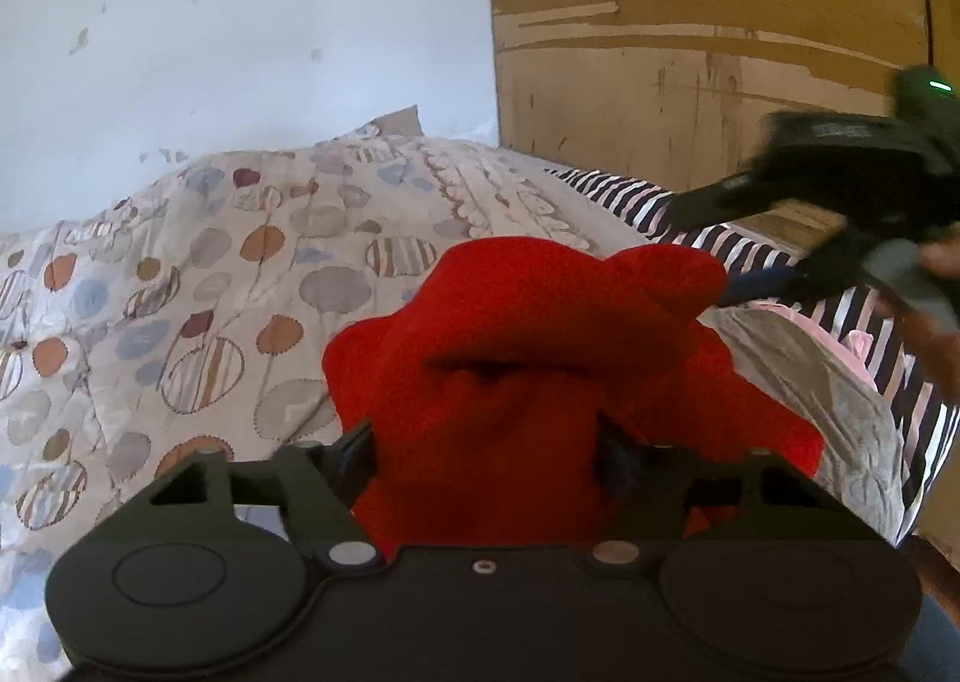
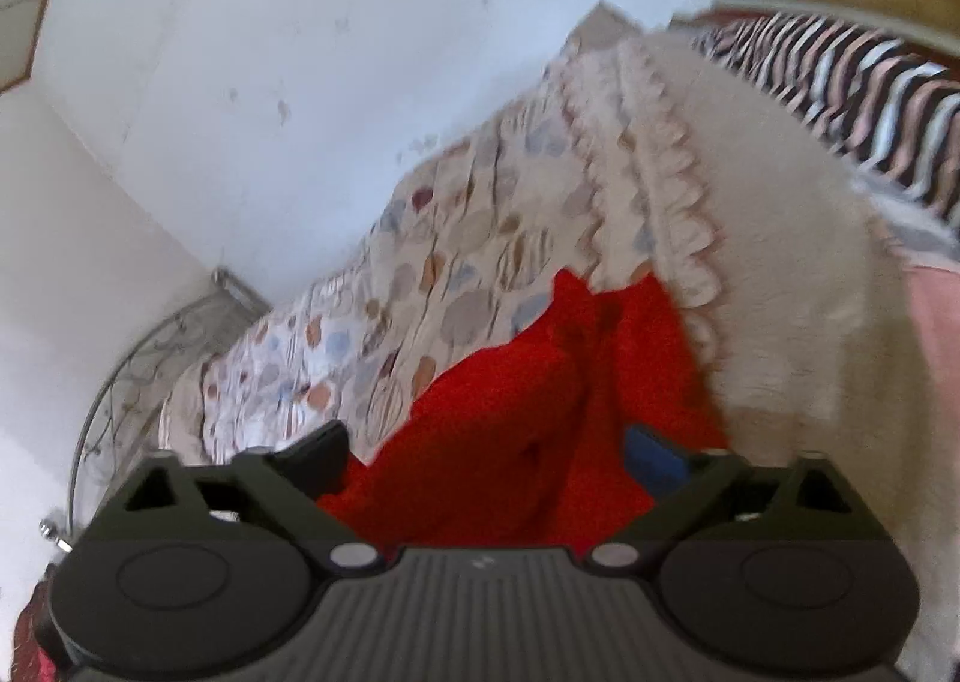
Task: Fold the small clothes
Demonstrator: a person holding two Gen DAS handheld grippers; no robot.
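A small red fleece garment (image 1: 528,358) hangs bunched between both grippers above the bed. My left gripper (image 1: 486,454) is shut on its near edge; the cloth fills the space between the fingers. My right gripper (image 2: 486,460) is shut on the same red garment (image 2: 540,412), which drapes forward from its fingers. In the left wrist view the right gripper (image 1: 738,292) shows at the right, blurred, with its tips at the garment's far corner.
A quilt with round patterns (image 1: 180,274) covers the bed. A striped cloth (image 1: 840,310) and a grey-pink cloth (image 1: 828,382) lie at the right. A white wall (image 1: 240,22) and a wooden headboard (image 1: 690,22) stand behind. A metal bed frame (image 2: 138,358) curves at the left.
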